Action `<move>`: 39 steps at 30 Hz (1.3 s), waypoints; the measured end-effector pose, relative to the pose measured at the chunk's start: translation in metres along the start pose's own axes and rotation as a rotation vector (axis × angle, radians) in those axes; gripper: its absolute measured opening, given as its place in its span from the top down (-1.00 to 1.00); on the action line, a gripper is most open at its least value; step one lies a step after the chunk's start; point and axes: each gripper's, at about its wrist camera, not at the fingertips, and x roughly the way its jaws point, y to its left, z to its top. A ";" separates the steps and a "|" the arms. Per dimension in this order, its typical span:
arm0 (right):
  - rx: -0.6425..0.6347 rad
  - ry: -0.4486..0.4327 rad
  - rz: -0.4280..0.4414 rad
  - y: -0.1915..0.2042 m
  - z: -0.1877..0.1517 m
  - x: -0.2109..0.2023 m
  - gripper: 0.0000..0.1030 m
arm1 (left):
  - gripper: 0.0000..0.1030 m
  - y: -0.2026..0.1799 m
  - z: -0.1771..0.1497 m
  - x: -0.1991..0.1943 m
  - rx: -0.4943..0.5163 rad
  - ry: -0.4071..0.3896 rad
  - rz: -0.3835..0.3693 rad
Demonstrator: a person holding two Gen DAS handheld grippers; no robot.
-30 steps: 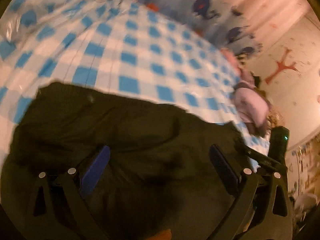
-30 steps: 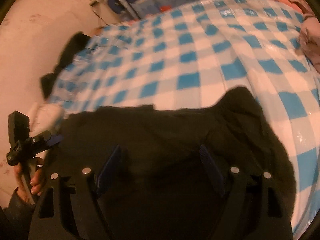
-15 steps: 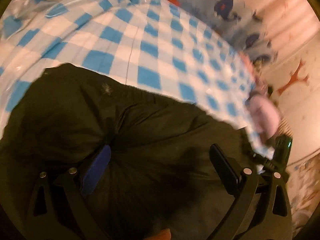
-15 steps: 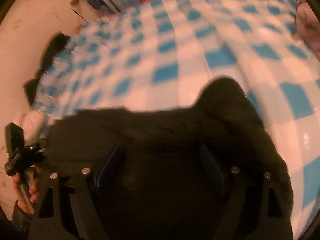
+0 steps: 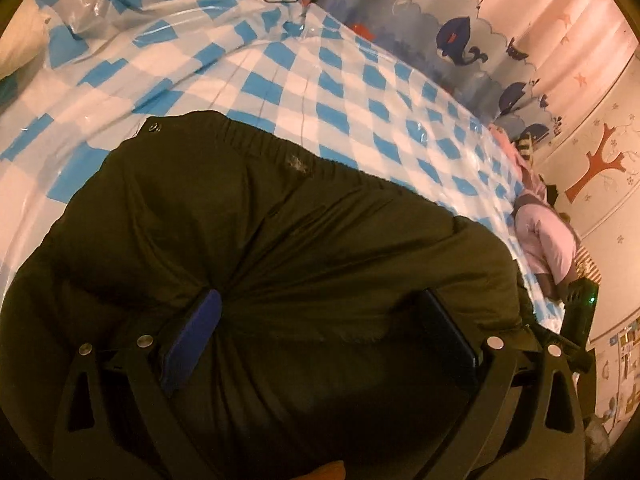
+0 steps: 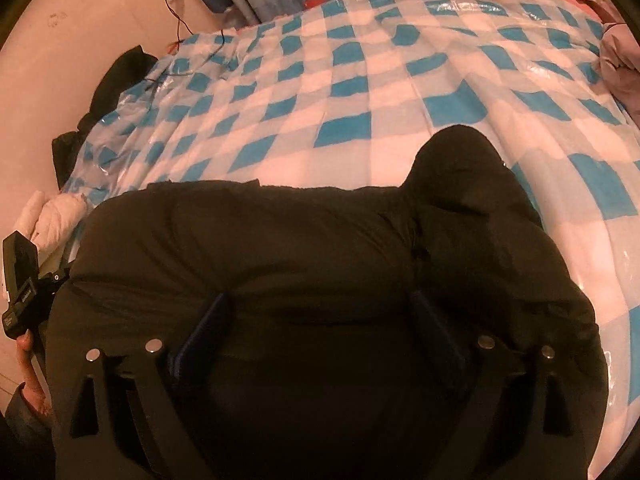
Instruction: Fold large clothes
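A large dark padded garment (image 5: 280, 248) lies bunched on a blue-and-white checked cover (image 5: 340, 88). Its elastic hem (image 5: 256, 140) with a snap faces away from me. My left gripper (image 5: 320, 320) is open, fingers spread wide and pressed down on the fabric. In the right wrist view the same garment (image 6: 300, 248) fills the lower half, with a rounded lobe (image 6: 460, 160) sticking out at the far right. My right gripper (image 6: 320, 320) is open too, fingers apart and resting on the cloth. Each gripper's body shows at the edge of the other's view.
The checked plastic-covered bed (image 6: 360, 80) stretches beyond the garment. A pink garment (image 5: 548, 240) lies at the bed's right edge. A whale-print curtain (image 5: 460, 32) hangs behind. Black clothing (image 6: 116, 80) and a white bundle (image 6: 52, 212) lie by the left wall, with a wire (image 6: 180, 20).
Both grippers have pushed forward over the garment and stay open. The left view has tilted up, so the hem and more of the far bed show.
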 end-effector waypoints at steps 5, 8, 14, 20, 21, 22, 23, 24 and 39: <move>0.027 -0.012 0.054 0.018 -0.003 -0.050 -0.71 | -0.84 0.018 0.002 -0.083 -0.123 -0.067 -0.089; -0.113 -0.091 0.165 0.071 -0.029 -0.109 -0.73 | -0.84 0.041 -0.015 -0.158 -0.159 -0.140 -0.121; -0.562 -0.008 0.276 0.201 -0.131 -0.141 -0.79 | -0.84 0.103 -0.080 -0.225 -0.332 -0.108 -0.096; -0.916 0.062 0.201 0.293 -0.212 -0.117 -0.78 | -0.84 0.141 -0.147 -0.209 -0.578 -0.022 -0.225; -0.971 0.058 0.168 0.306 -0.221 -0.111 -0.78 | -0.84 0.141 -0.153 -0.205 -0.589 -0.018 -0.245; -1.020 0.061 0.132 0.317 -0.228 -0.105 -0.78 | -0.84 0.140 -0.158 -0.198 -0.607 -0.010 -0.270; -1.047 0.064 0.102 0.322 -0.233 -0.100 -0.78 | -0.84 0.140 -0.162 -0.195 -0.621 -0.008 -0.288; -1.071 0.073 0.075 0.329 -0.236 -0.092 -0.79 | -0.84 0.140 -0.165 -0.189 -0.643 -0.006 -0.320; -0.754 0.153 0.209 0.311 -0.183 -0.070 -0.79 | -0.84 0.141 -0.102 -0.142 -0.448 0.086 -0.525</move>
